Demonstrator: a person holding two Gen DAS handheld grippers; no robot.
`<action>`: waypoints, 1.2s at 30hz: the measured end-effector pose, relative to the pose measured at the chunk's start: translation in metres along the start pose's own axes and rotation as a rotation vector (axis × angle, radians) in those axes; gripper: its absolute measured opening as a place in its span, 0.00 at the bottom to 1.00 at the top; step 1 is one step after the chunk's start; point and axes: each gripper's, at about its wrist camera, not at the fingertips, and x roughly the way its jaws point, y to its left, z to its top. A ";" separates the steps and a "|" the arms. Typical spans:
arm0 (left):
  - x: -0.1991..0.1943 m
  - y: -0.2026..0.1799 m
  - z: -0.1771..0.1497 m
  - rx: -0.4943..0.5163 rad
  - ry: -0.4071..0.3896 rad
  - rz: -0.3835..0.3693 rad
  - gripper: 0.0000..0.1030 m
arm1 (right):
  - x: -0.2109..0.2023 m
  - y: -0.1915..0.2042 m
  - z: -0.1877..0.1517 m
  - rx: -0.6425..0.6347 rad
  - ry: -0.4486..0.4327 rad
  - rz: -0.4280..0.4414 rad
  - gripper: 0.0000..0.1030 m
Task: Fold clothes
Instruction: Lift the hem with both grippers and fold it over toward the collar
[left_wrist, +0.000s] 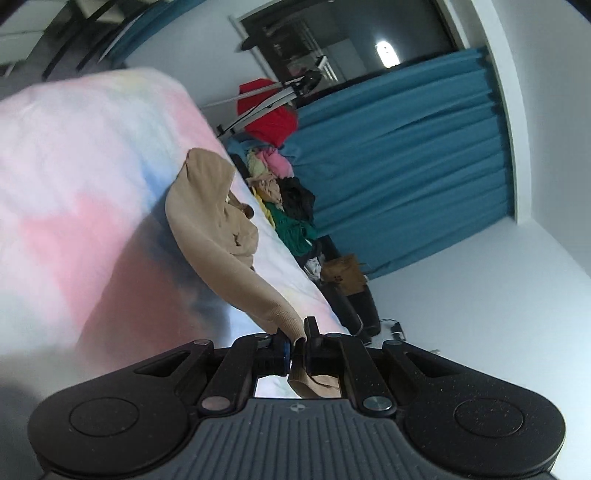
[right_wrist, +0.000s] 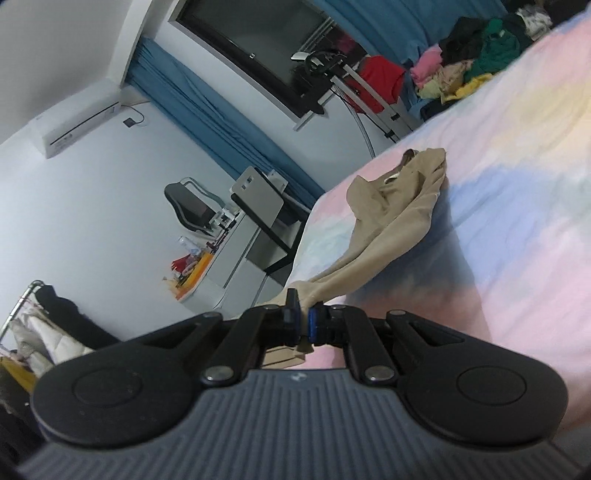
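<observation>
We judge the fold barely begun: our left gripper (left_wrist: 298, 341) and right gripper (right_wrist: 303, 320) each pinch an end of the beige garment (left_wrist: 207, 210), which lies crumpled and unfolded on the pastel bedspread (left_wrist: 74, 184).

On my left wrist feed the matte black two-finger left gripper (left_wrist: 297, 341) fills the lower frame: ribbed grey centre plate with a small round emblem, two rounded black lobes with circular discs, silver pivot screws, blue finger pads. The matching black right gripper (right_wrist: 302, 320) looks the same on my right feed, blue pads brighter, faint dust speckling the lobes
</observation>
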 end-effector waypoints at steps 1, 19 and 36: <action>-0.005 0.002 -0.007 -0.011 0.006 0.005 0.07 | -0.008 -0.002 -0.007 0.015 0.008 0.002 0.08; 0.061 0.002 0.056 -0.003 -0.038 0.157 0.07 | 0.053 -0.026 0.027 0.102 -0.058 -0.032 0.08; 0.248 0.084 0.126 0.168 0.016 0.414 0.08 | 0.219 -0.137 0.074 0.131 0.029 -0.248 0.08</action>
